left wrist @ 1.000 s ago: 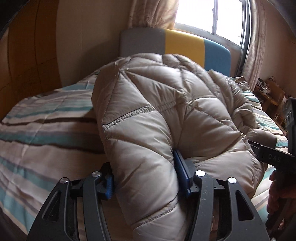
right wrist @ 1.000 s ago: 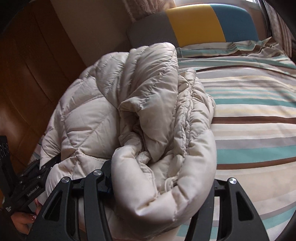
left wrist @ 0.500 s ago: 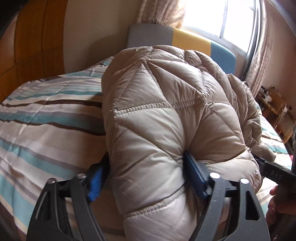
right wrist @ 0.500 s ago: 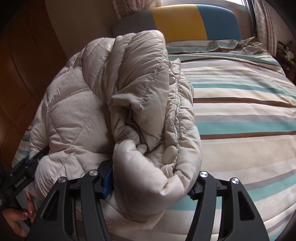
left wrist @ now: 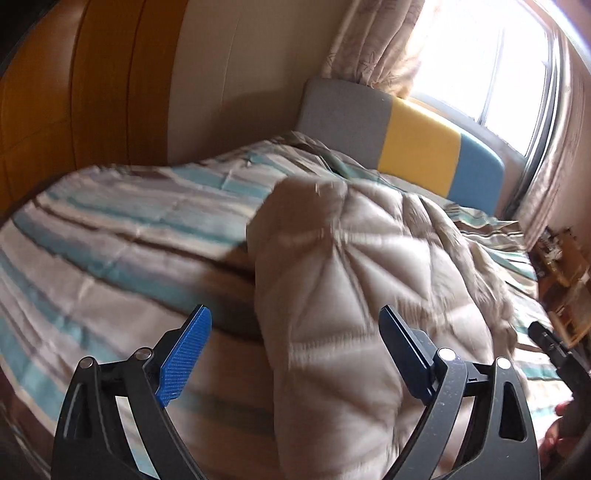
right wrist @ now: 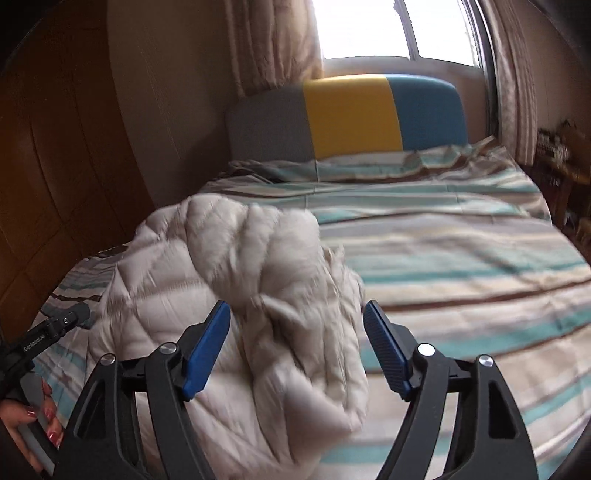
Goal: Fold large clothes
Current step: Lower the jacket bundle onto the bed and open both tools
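Observation:
A beige quilted puffer jacket (left wrist: 354,295) lies bunched on the striped bed; it also shows in the right wrist view (right wrist: 229,295). My left gripper (left wrist: 295,350) is open, its blue pads apart, with the jacket's near fold lying between them but not clamped. My right gripper (right wrist: 295,343) is open too, its pads wide on either side of the jacket's crumpled right end. The right gripper's tip (left wrist: 554,350) shows at the right edge of the left wrist view. The left gripper (right wrist: 48,328) shows at the left edge of the right wrist view.
The bed has a striped teal, brown and cream cover (right wrist: 461,258) and a grey, yellow and blue headboard (right wrist: 351,114). A wooden wardrobe (left wrist: 74,92) stands on the left. A window with curtains (right wrist: 369,29) is behind. Cluttered shelves (left wrist: 565,258) stand on the right.
Both grippers have opened and let go of the jacket. The jacket has dropped lower onto the bed, and both grippers have pulled back from it.

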{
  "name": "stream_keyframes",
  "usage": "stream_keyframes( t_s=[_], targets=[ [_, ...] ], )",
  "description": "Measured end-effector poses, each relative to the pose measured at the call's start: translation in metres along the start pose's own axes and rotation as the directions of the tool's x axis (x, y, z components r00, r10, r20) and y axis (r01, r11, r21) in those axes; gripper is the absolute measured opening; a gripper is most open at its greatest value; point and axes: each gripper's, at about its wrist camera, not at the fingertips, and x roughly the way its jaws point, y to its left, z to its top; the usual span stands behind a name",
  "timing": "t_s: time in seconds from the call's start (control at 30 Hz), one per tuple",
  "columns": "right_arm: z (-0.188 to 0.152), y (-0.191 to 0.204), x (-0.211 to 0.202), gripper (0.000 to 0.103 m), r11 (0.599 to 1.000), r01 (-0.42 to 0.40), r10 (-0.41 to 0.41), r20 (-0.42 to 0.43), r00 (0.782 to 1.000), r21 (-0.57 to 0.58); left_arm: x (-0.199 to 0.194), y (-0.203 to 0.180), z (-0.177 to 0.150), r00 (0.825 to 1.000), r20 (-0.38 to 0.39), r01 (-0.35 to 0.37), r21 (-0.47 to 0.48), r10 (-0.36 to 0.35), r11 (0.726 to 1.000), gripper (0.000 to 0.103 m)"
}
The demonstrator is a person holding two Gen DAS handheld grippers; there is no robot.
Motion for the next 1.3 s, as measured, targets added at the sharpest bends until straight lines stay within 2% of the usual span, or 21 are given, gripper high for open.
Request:
stream_keyframes(
  t_s=[0.2,0.3,0.4,0.53,0.6,0.7,0.83,1.07,1.17,1.3],
  targets=[
    [0.041,0.021,0.050,0.074,1.000,-0.015,0.015,-0.047,0.999,0.000,0.037,-0.035,0.035,0.997,-0.027,-0.063,0.113,0.067,0.992,0.091],
    [0.049,0.024,0.088,0.074,1.000,0.019,-0.019,-0.107,0.994,0.001,0.063,-0.048,0.039,0.992,-0.038,-0.111,0.163,0.119,0.980,0.091],
    [0.035,0.017,0.119,0.076,0.993,0.114,-0.120,-0.175,0.977,-0.041,0.083,-0.053,0.035,0.987,-0.055,-0.137,0.181,0.149,0.974,0.096],
    [0.010,-0.003,0.135,0.078,0.994,0.109,-0.105,-0.198,0.974,0.010,0.103,-0.049,0.025,0.989,-0.106,-0.087,0.145,0.103,0.986,0.097],
    [0.005,-0.011,0.142,0.080,0.994,0.099,-0.090,-0.199,0.976,0.038,0.111,-0.052,0.020,0.988,-0.099,-0.104,0.158,0.121,0.982,0.097],
    [0.001,-0.010,0.150,0.080,0.992,0.125,-0.123,-0.179,0.976,0.005,0.123,-0.060,0.015,0.983,-0.075,-0.149,0.199,0.166,0.969,0.097],
    [0.003,-0.012,0.164,0.081,0.992,0.123,-0.121,-0.190,0.974,-0.002,0.140,-0.056,0.016,0.981,-0.127,-0.126,0.170,0.149,0.977,0.098],
    [0.001,-0.009,0.152,0.083,0.993,0.115,-0.117,-0.170,0.978,-0.024,0.116,-0.047,0.014,0.989,-0.084,-0.113,0.132,0.125,0.985,0.100],
    [-0.001,-0.010,0.133,0.090,0.994,0.110,-0.108,-0.155,0.982,-0.001,0.093,-0.043,0.010,0.993,-0.061,-0.099,0.102,0.105,0.990,0.100],
    [-0.010,-0.012,0.099,0.094,0.995,0.082,-0.072,-0.144,0.987,0.064,0.064,-0.040,-0.002,0.996,-0.028,-0.083,0.076,0.085,0.994,0.100]
  ],
)
